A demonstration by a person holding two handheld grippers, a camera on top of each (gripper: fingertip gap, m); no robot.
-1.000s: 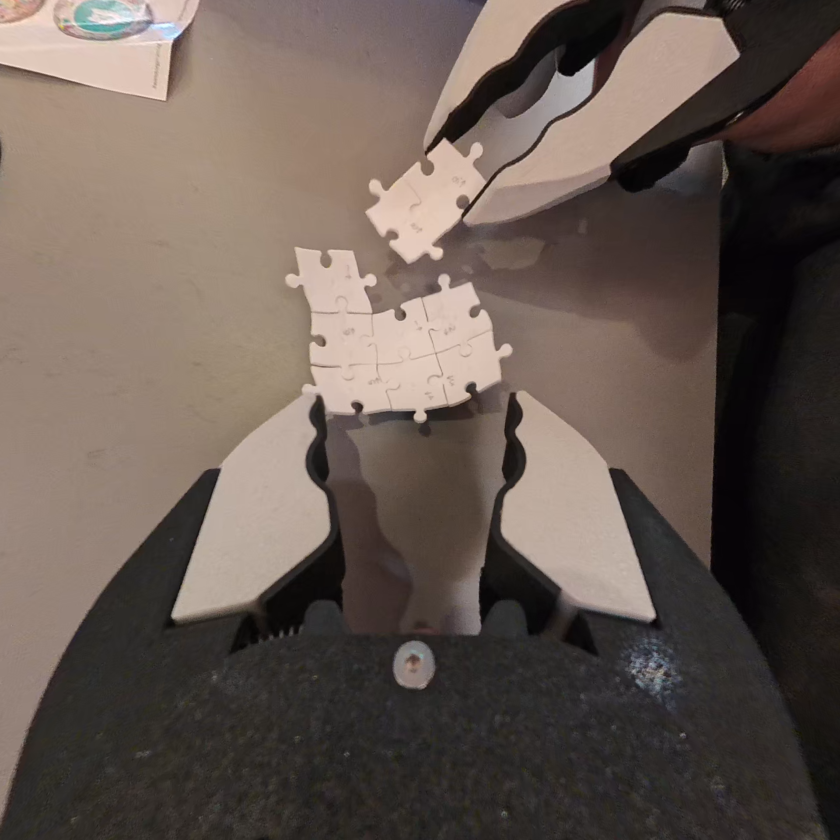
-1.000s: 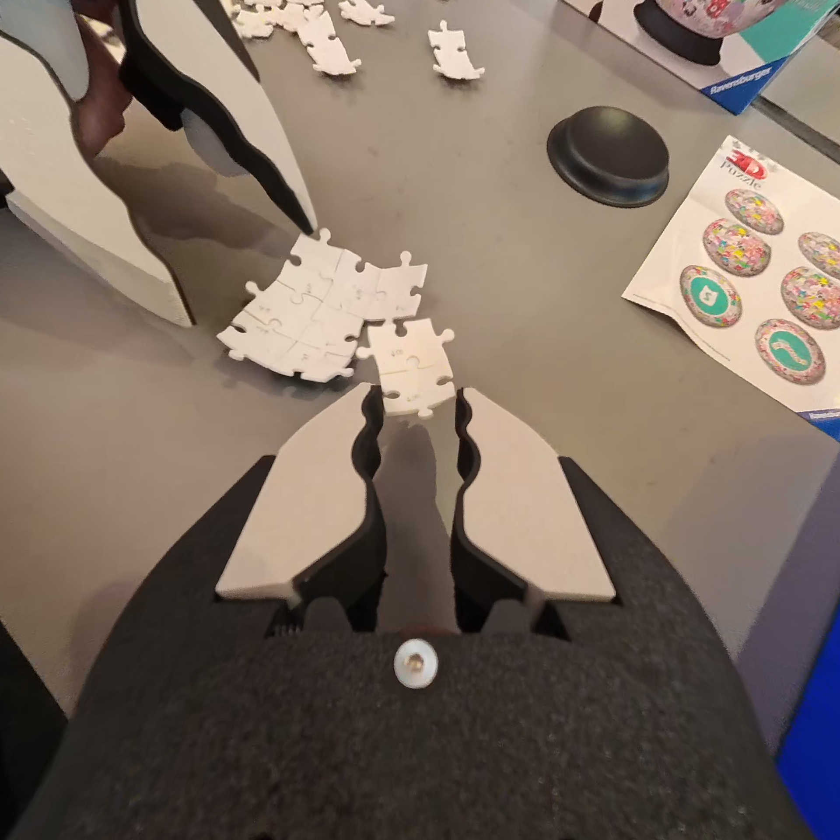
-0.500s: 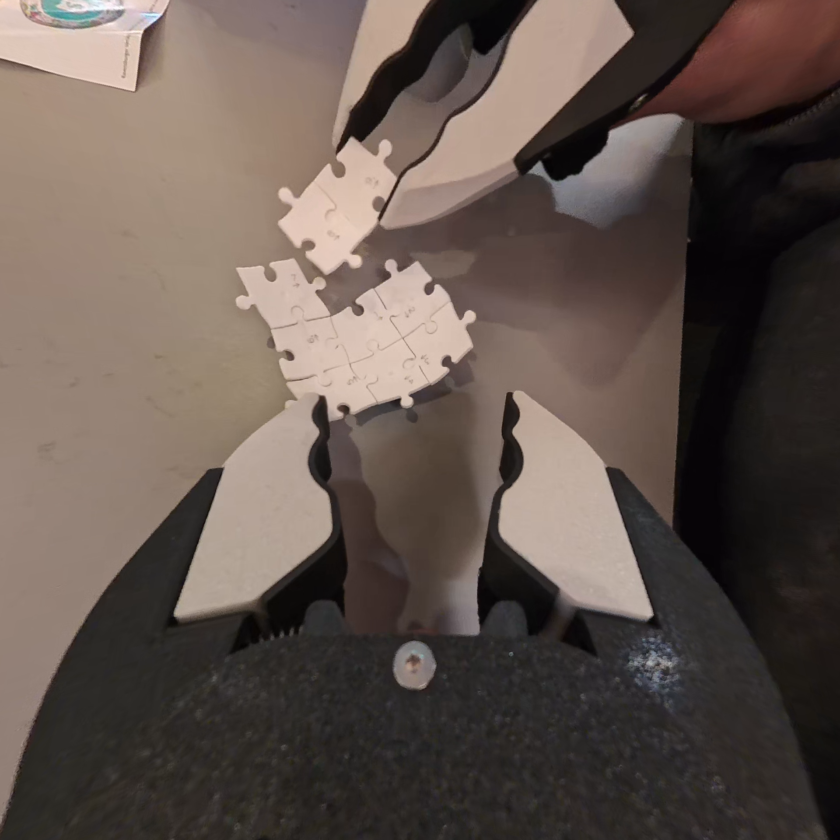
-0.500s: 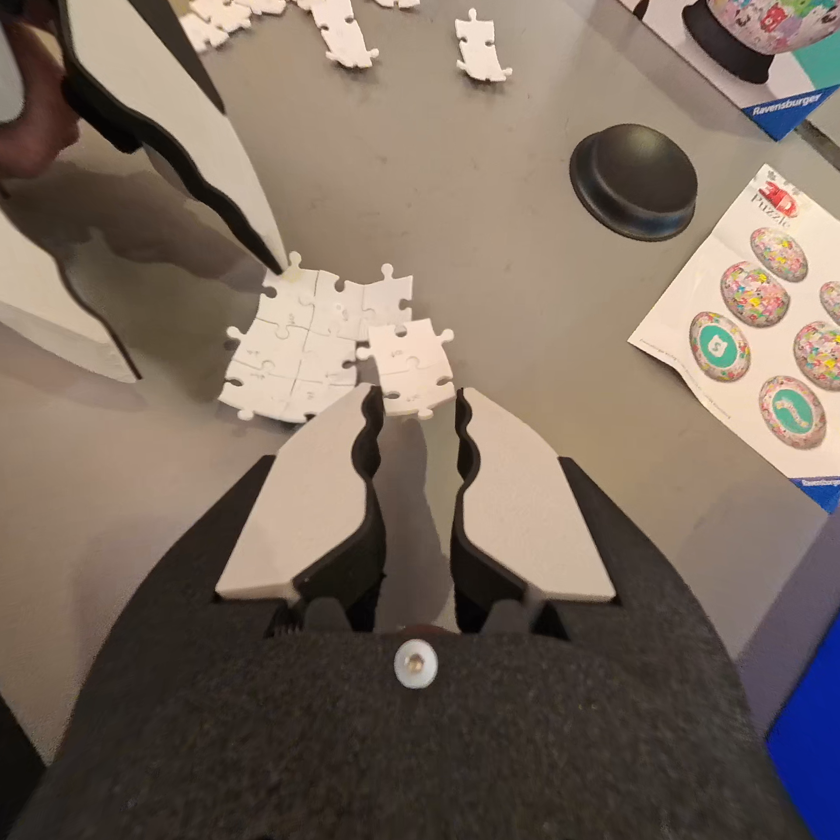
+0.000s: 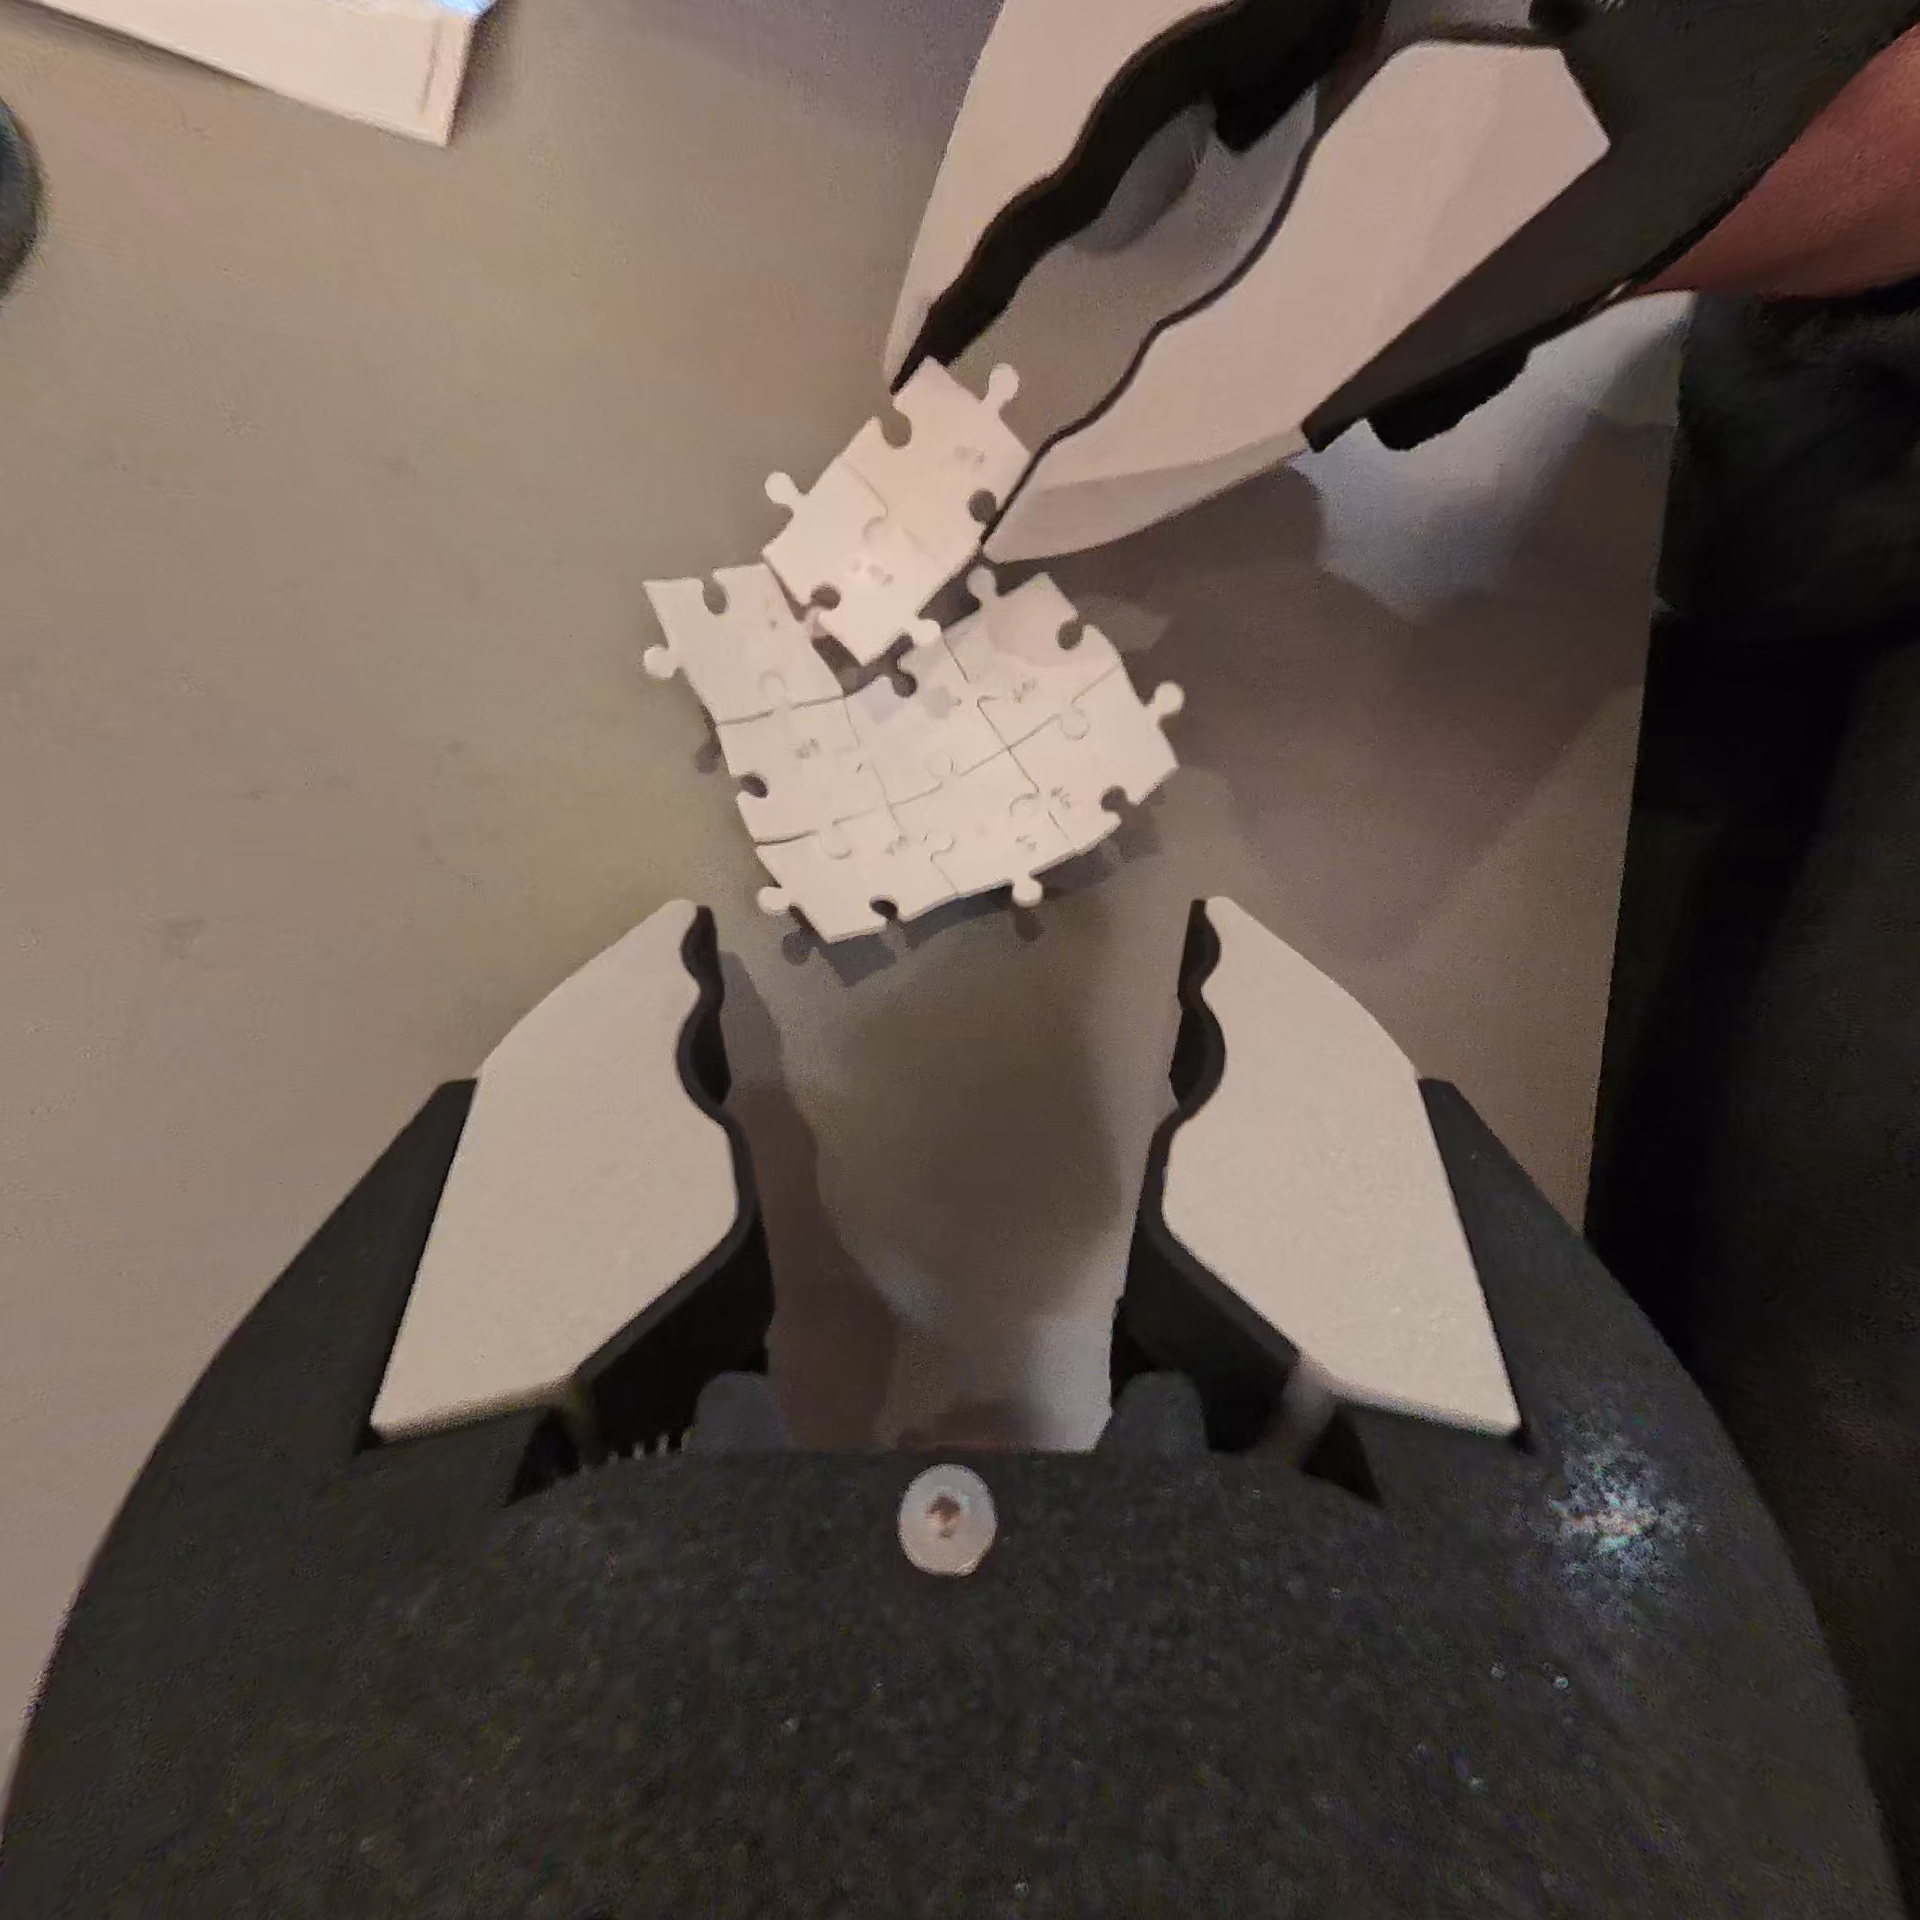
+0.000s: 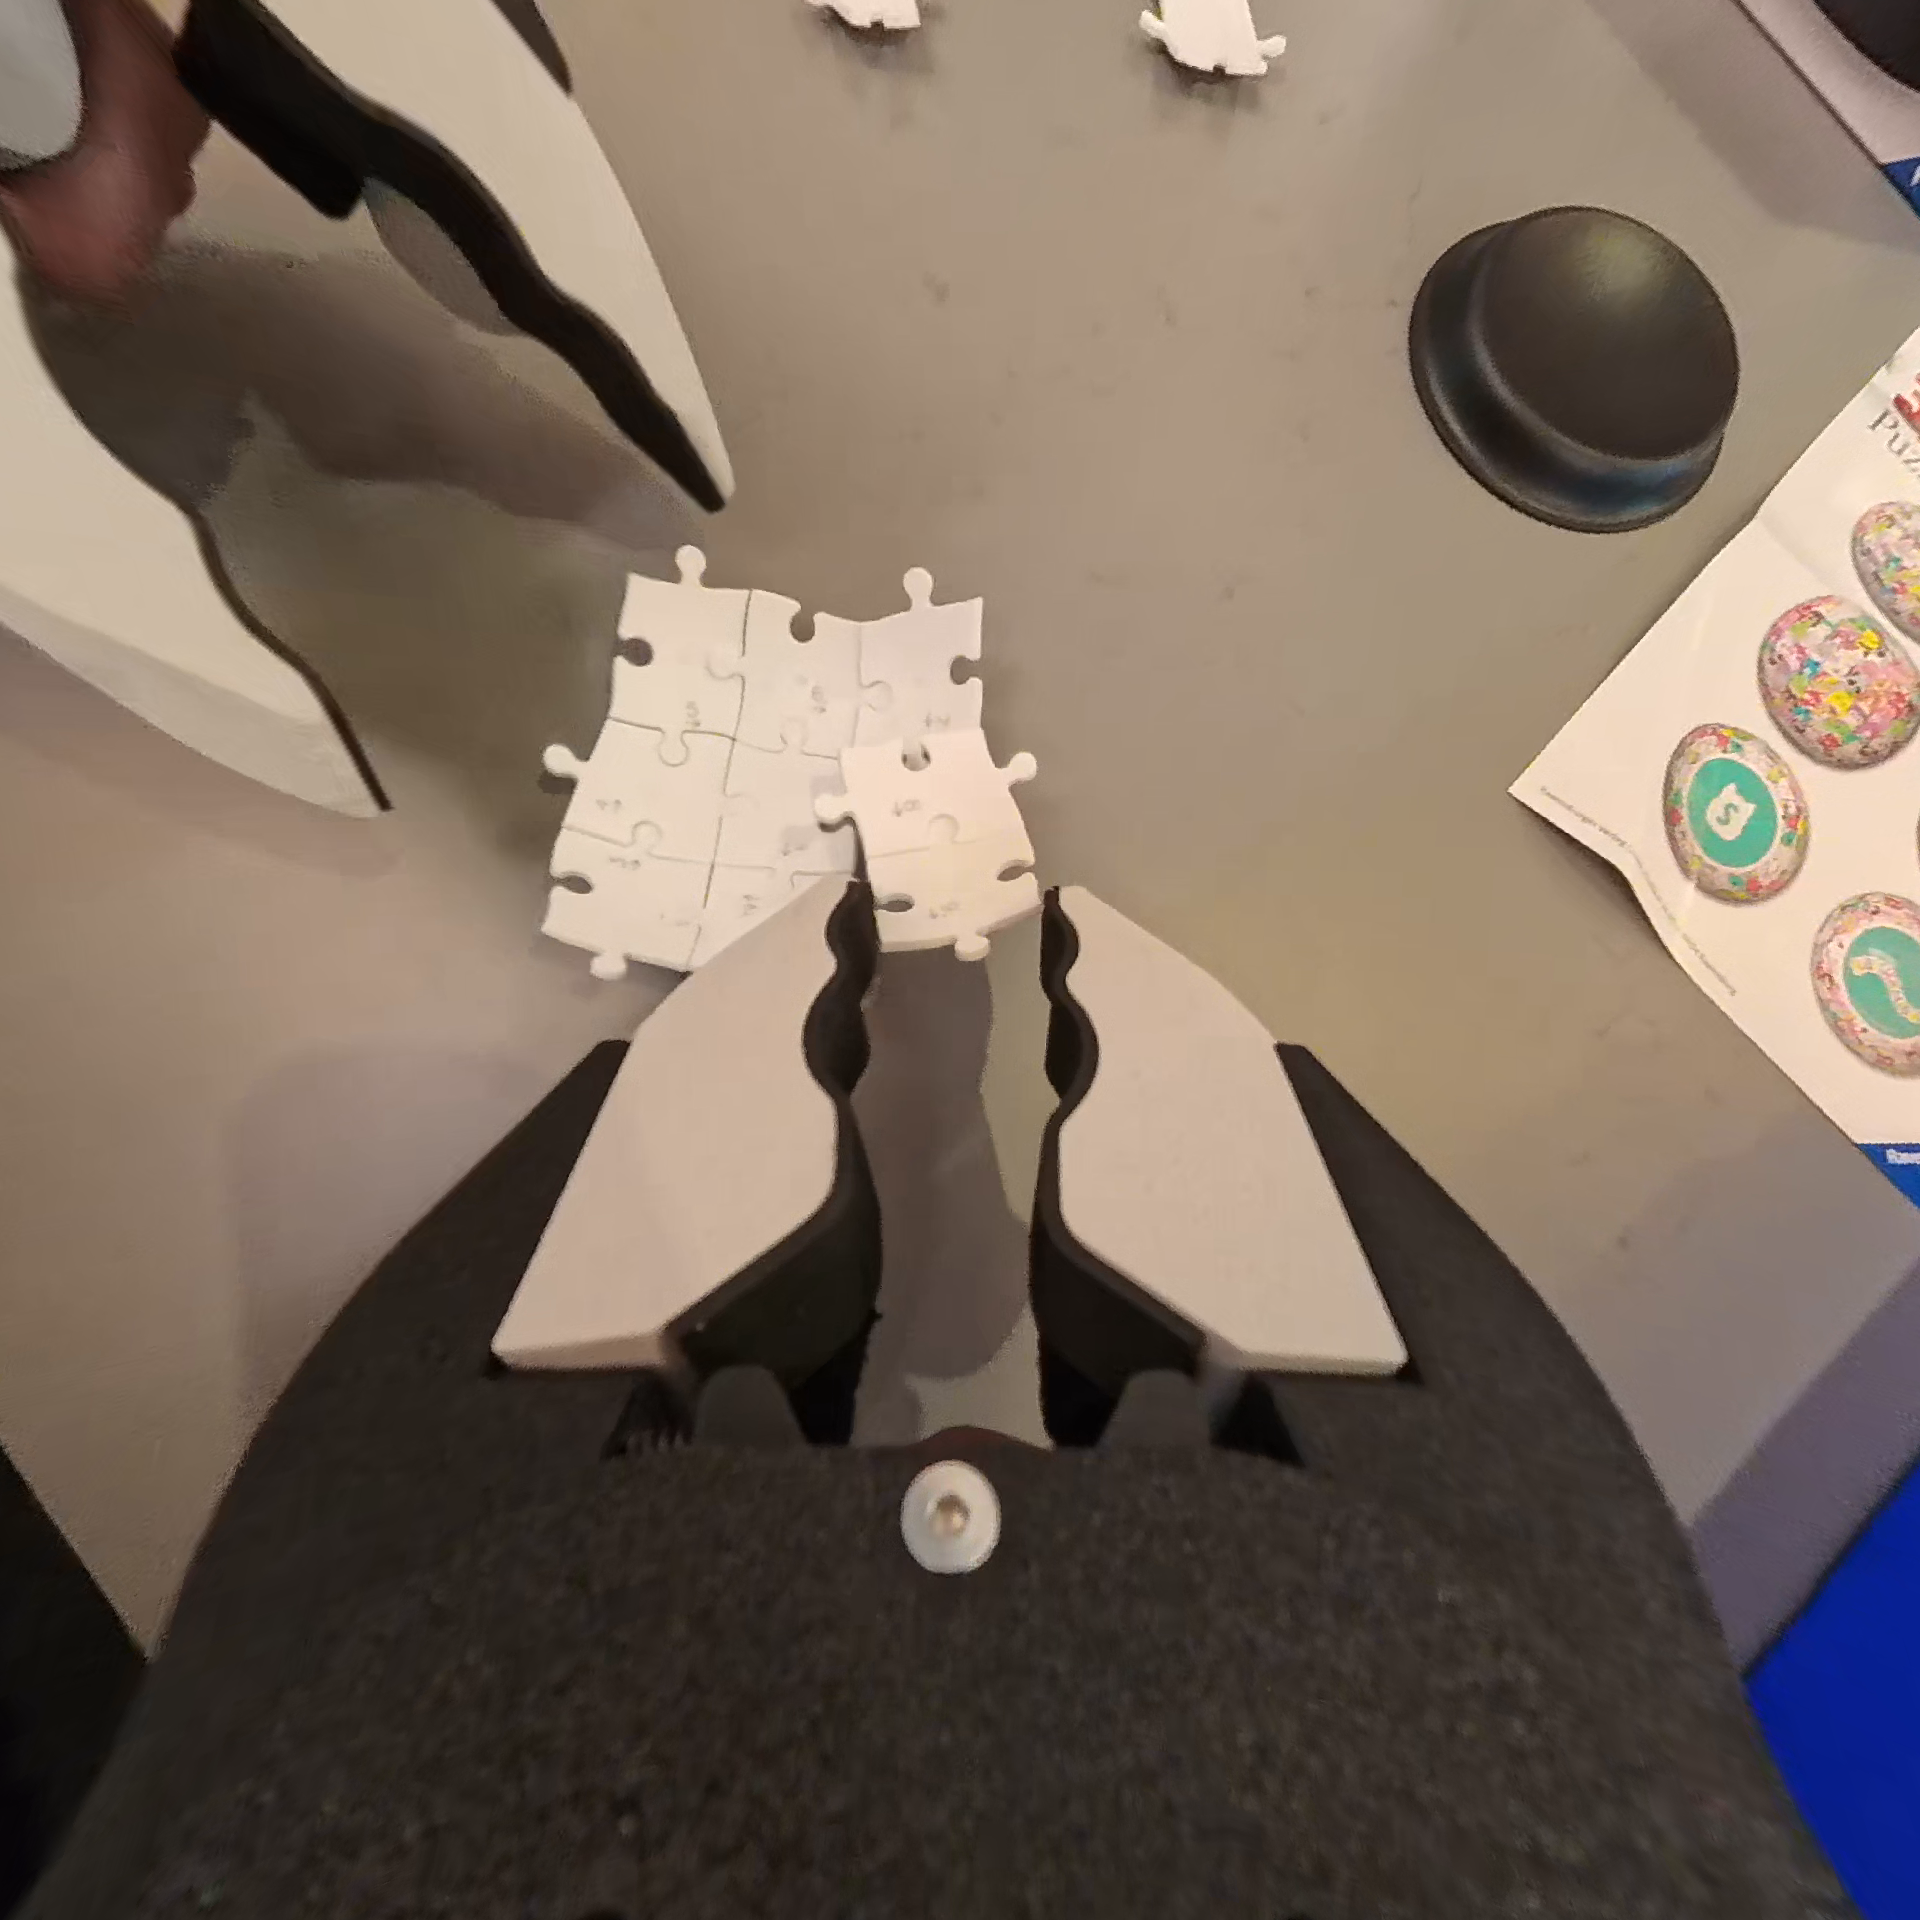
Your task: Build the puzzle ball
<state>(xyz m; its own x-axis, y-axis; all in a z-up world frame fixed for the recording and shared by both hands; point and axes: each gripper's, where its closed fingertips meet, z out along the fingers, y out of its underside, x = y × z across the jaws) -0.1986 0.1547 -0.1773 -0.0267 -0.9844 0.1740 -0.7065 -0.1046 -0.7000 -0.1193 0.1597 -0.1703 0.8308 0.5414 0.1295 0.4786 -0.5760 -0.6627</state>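
1. Grey counter (image 6: 1143, 364) is seen spread beneath both views, smooth and faintly scuffed.
2. Joined white puzzle section (image 5: 935, 769), several pieces locked together and slightly curved, is found lying on the counter just ahead of the left tongs (image 5: 945, 914).
3. Left tongs are held spread wide, nothing caught between the fingers, the tips hovering just short of the section's near edge.
4. Right tongs (image 6: 961, 904) are seen pinching a two-piece strip (image 6: 940, 842), gripped by its near edge between fingers drawn close together.
5. From the left wrist view, that strip (image 5: 899, 509) is shown tilted, its lower corner overlapping the notch at the far side of the joined section; whether it is touching cannot be told.
6. Black round stand (image 6: 1574, 364) is sitting well apart on the counter, off to the right in the right wrist view.
7. Printed leaflet (image 6: 1766, 810) with colourful ball pictures is lying at the right edge, near the stand.
8. Loose white pieces (image 6: 1205, 21) are glimpsed at the far edge, partly cut off.
9. Person's hand (image 5: 1766, 208) is seen behind the right tongs at the upper right of the left wrist view.
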